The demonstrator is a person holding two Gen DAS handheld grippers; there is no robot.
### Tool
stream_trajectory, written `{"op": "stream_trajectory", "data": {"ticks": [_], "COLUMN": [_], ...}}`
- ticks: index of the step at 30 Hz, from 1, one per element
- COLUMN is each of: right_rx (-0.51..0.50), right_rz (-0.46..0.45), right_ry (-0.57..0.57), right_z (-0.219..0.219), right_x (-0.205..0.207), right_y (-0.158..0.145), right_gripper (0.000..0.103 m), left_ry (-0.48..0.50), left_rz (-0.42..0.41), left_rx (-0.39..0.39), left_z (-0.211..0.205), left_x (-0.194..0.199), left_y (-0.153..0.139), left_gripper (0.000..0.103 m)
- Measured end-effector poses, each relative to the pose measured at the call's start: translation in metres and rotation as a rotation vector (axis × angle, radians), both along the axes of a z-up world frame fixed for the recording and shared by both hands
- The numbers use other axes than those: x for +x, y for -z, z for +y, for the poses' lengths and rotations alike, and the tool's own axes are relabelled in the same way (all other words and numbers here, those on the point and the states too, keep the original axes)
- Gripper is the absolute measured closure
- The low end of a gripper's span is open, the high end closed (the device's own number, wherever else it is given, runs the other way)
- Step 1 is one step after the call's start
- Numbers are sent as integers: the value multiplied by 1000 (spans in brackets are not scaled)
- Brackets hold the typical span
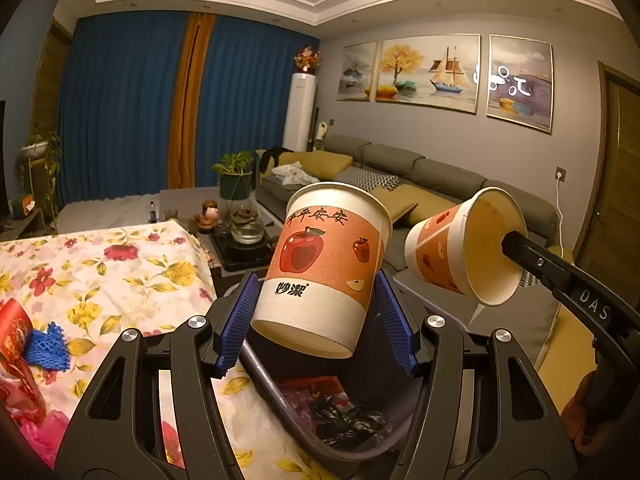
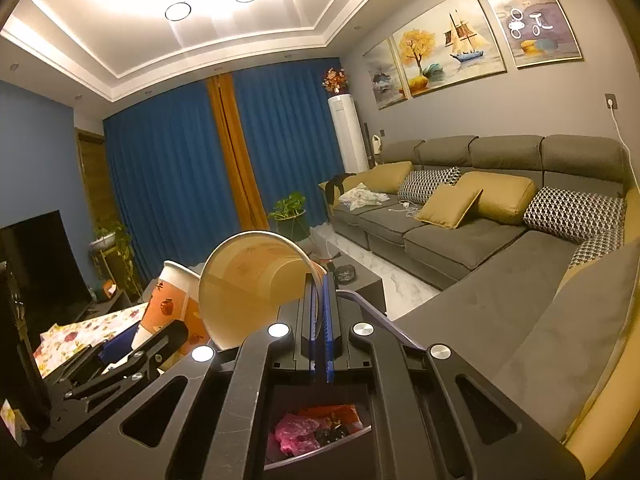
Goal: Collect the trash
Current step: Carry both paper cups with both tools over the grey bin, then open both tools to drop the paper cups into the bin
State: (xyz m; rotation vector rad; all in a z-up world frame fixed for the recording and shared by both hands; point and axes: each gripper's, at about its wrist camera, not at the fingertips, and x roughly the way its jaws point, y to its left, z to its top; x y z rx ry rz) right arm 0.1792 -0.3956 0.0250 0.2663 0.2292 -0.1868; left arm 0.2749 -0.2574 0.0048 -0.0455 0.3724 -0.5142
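We've got the left claw (image 1: pixel 316 292) clamped round one apple-print paper cup (image 1: pixel 324 264) and the right claw (image 2: pixel 320 312) pinched on the rim of a second cup (image 2: pixel 248 284) — both hanging above the trash bin (image 1: pixel 280 384) beside the floral-cloth table (image 1: pixel 100 272).

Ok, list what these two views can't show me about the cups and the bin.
- Bin: left wrist view, its near rim is hidden by the left tongs.
- Bin contents: right wrist view, only a slice shows between the right tongs' arms.
- Left cup: right wrist view, partly hidden behind the right cup.
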Motion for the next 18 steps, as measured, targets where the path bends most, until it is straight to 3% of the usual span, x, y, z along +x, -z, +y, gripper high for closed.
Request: {"op": "stream_trajectory", "data": {"ticks": [18], "right_rx": [21], "right_rz": [-1], "right_ry": [-16], "right_z": [-9], "right_x": [12], "right_y": [4], "right_gripper": [99], "left_ry": [20], "left_rz": [53], "left_rx": [-5], "left_z": [-13], "left_x": [19], "left_y": [11], "left_gripper": [44]}}
